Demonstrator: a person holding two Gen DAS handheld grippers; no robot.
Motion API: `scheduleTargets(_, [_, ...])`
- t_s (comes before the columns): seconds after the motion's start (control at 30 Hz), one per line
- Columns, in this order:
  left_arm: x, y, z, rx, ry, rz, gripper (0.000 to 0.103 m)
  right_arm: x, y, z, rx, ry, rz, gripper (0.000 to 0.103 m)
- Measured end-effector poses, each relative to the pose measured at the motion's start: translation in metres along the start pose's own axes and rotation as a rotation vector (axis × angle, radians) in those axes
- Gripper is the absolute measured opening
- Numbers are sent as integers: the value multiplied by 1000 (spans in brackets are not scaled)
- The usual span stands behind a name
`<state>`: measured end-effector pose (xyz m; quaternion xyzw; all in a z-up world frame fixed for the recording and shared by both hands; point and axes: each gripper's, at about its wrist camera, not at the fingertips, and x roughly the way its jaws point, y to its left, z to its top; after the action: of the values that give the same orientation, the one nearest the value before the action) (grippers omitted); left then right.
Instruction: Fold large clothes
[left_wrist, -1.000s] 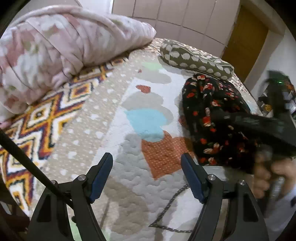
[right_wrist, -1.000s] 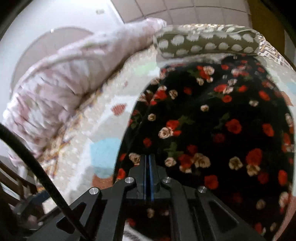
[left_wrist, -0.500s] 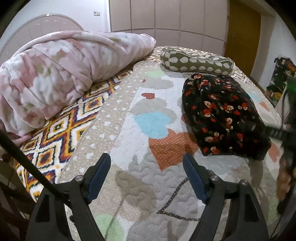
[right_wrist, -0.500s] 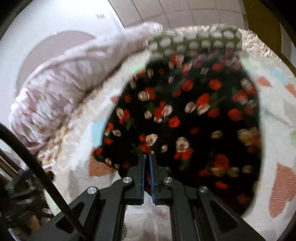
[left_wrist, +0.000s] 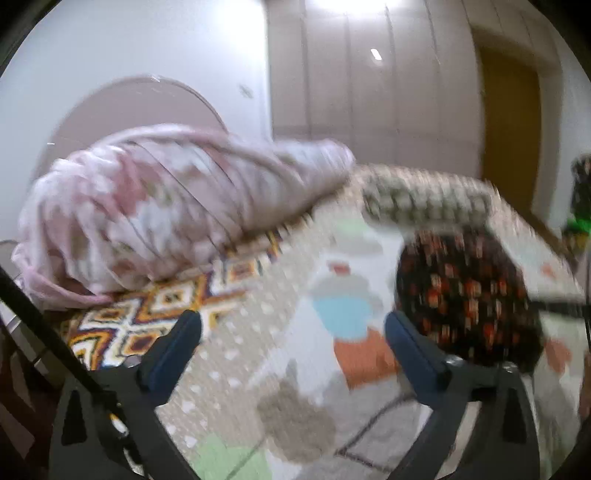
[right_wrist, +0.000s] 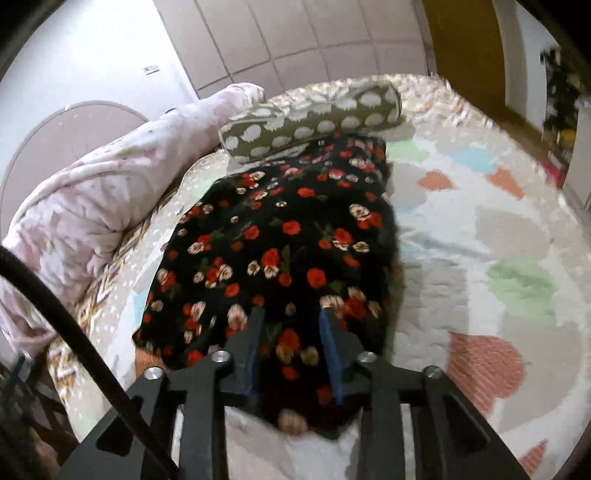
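Dress lay folded on the bed by the pillow | left claw spread wide, empty | right claw opening above the hem, gripping nothing | we judged a snagging pad could undo the fold.

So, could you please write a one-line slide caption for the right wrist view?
Right tool, jaws opening, above the folded black floral garment on the patchwork bedspread, beside a dotted bolster.

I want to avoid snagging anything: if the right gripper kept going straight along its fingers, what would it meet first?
Most likely the black floral garment, which lies folded on the bed quilt directly ahead of the opening right gripper. Nothing sits between its fingers.
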<state>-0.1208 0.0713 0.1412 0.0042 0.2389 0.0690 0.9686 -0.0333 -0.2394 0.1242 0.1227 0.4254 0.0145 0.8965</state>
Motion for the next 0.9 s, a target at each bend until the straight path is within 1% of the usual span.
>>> scheduleTargets(0.03, [-10,3,2,-26,-47,9,103,-9,1,-4,-26,-8,-8,36])
scheduleTargets(0.07, [-15,5,4,-36,-65,10,103,-18,6,-9,-52,-15,-19,36])
scheduleTargets(0.13, [-26,9,10,-59,-115,-15,103,-33,9,-19,-87,-34,-45,40])
scheduleTargets(0.23, [-36,6,14,-40,-142,-63,103,-52,14,-40,-143,-67,-90,51])
scheduleTargets(0.3, [-39,1,13,-31,-134,-100,103,-59,19,-55,-173,-80,-129,52])
scheduleTargets(0.37, [-40,-3,10,-37,-94,-156,103,-63,22,-68,-196,-84,-154,57])
scheduleTargets(0.4, [-37,-7,7,-39,-54,-179,103,-65,23,-77,-200,-85,-162,58])
scheduleTargets(0.5, [-29,-15,-5,-47,25,-185,103,-67,24,-96,-193,-81,-178,60])
scheduleTargets(0.6, [-16,-24,-24,-33,139,-162,103,-66,21,-108,-160,-72,-198,61])
scheduleTargets(0.67, [-11,-28,-35,-15,186,-155,103,-65,14,-111,-118,-60,-202,63])
scheduleTargets(0.8, [5,-40,-59,28,286,-150,103,-64,5,-117,-73,-45,-211,64])
scheduleTargets(0.83, [11,-42,-66,38,320,-149,103,-64,3,-118,-63,-42,-208,64])
scheduleTargets(0.9, [18,-45,-74,46,364,-149,103,-64,2,-114,-55,-40,-192,64])
